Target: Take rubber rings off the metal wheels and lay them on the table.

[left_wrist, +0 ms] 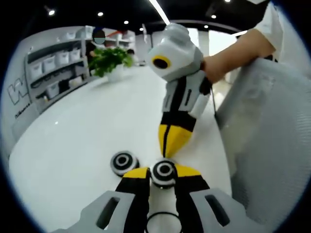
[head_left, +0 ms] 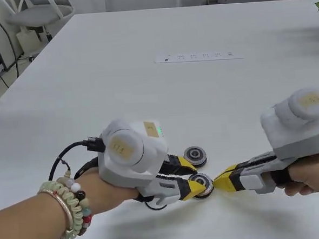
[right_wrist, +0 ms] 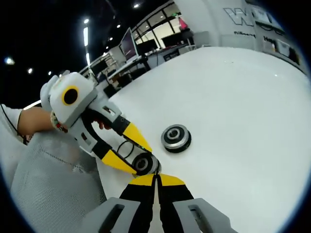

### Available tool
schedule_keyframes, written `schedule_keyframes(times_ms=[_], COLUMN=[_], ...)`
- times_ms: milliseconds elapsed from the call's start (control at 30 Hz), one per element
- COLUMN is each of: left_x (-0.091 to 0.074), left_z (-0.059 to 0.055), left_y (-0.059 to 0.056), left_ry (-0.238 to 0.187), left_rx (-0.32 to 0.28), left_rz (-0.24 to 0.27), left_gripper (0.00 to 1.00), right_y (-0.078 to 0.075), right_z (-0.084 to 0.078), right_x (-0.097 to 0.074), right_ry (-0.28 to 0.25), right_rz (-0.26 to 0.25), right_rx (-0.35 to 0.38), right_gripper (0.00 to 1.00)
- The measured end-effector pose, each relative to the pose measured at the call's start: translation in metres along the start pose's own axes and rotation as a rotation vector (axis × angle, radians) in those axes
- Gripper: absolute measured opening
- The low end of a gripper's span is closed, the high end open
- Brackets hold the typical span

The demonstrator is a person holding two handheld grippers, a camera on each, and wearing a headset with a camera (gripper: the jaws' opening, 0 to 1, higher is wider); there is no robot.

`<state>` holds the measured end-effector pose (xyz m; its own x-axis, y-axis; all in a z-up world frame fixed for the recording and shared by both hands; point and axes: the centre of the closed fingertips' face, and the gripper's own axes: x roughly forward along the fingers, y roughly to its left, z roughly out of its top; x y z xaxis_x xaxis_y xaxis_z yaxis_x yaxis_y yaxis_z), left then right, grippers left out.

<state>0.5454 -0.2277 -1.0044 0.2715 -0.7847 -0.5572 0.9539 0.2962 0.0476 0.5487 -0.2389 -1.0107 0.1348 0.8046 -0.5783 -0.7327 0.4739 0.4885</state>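
My left gripper (head_left: 197, 177) is shut on a small metal wheel (head_left: 203, 183) with a black rubber rim, held just above the white table (head_left: 147, 88). In the left gripper view the wheel (left_wrist: 164, 173) sits between the yellow tips of the left gripper (left_wrist: 163, 171). My right gripper (head_left: 219, 182) comes in from the right, shut, its tips against the wheel's edge. In the right gripper view the right gripper (right_wrist: 156, 179) touches the wheel (right_wrist: 144, 164); whether it pinches the rubber I cannot tell. A second wheel (head_left: 195, 156) lies flat just beyond. A loose black ring (head_left: 155, 205) lies under the left gripper.
A white strip with small marks (head_left: 199, 56) lies farther back on the table. An office chair (head_left: 34, 16) stands past the far left corner. A potted plant (left_wrist: 109, 58) and shelves (left_wrist: 53, 73) show in the left gripper view.
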Motion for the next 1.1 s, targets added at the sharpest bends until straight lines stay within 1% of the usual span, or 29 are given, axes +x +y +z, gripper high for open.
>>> schedule_keyframes(times_ms=[33, 67, 100, 133, 200, 233, 267, 300, 400, 567, 667, 700, 767, 833, 967, 1033, 1100], left_x=[0.0002, 0.0, 0.0001, 0.0001, 0.0002, 0.0002, 0.0001, 0.0002, 0.0003, 0.0006, 0.0006, 0.0009, 0.0018, 0.0016, 0.0008, 0.0012, 0.0017], left_z=[0.0004, 0.0003, 0.0005, 0.0005, 0.0006, 0.0006, 0.0006, 0.0008, 0.0007, 0.001, 0.0012, 0.0015, 0.0014, 0.0024, 0.0021, 0.0021, 0.0023], left_y=[0.0001, 0.0, 0.0002, 0.0002, 0.0002, 0.0002, -0.0002, -0.0005, -0.0004, 0.0, -0.0001, -0.0005, -0.0055, -0.003, -0.0017, -0.0007, -0.0005], left_ry=[-0.001, -0.001, -0.002, -0.002, 0.0, 0.0, 0.001, 0.001, 0.0, -0.002, -0.002, -0.002, 0.0, -0.002, -0.004, -0.019, -0.026], left_rx=[-0.001, -0.001, 0.0, 0.0, 0.004, 0.006, 0.011, 0.014, 0.02, 0.021, 0.032, 0.04, 0.06, 0.062, 0.044, 0.017, 0.01], left_rz=[0.0, 0.0, 0.0, 0.0, 0.0, 0.0, 0.0, -0.001, -0.003, -0.004, -0.003, -0.003, -0.016, -0.007, -0.002, 0.013, 0.021], left_gripper=[0.2, 0.2, 0.2, 0.2, 0.2, 0.2, 0.2, 0.2, 0.19, 0.19, 0.19, 0.18, 0.14, 0.14, 0.14, 0.14, 0.14], right_y=[0.0005, -0.0011, -0.0016, -0.0007, 0.0031, 0.003, 0.0019, 0.0025, 0.0046, 0.006, 0.0052, 0.0053, 0.0044, 0.0036, 0.0044, 0.0042, 0.0038], right_z=[0.0017, -0.0028, -0.0031, -0.0032, -0.0019, -0.003, -0.0038, -0.0044, -0.0035, -0.0027, -0.0027, -0.0026, -0.0022, -0.0025, -0.0019, -0.0012, -0.0007], right_x=[-0.0009, -0.0008, 0.0, 0.0002, -0.0001, -0.0002, -0.0007, -0.001, -0.0015, -0.001, -0.0011, -0.0011, -0.0014, -0.0021, -0.0018, -0.0019, -0.0024], right_ry=[-0.012, 0.011, 0.01, 0.01, 0.001, 0.003, 0.001, 0.0, -0.015, -0.023, -0.024, -0.024, -0.025, -0.023, -0.027, -0.032, -0.035], right_rz=[0.009, -0.006, -0.011, -0.01, 0.005, 0.004, 0.007, 0.011, 0.031, 0.04, 0.042, 0.042, 0.038, 0.034, 0.039, 0.042, 0.043], right_rx=[0.047, 0.067, 0.039, 0.049, 0.113, 0.137, 0.137, 0.155, 0.226, 0.267, 0.283, 0.286, 0.287, 0.283, 0.289, 0.297, 0.308], right_gripper=[0.0, 0.0, 0.0, 0.0, 0.0, 0.0, 0.0, 0.0, 0.0, 0.0, 0.0, 0.0, 0.0, 0.0, 0.0, 0.0, 0.0])
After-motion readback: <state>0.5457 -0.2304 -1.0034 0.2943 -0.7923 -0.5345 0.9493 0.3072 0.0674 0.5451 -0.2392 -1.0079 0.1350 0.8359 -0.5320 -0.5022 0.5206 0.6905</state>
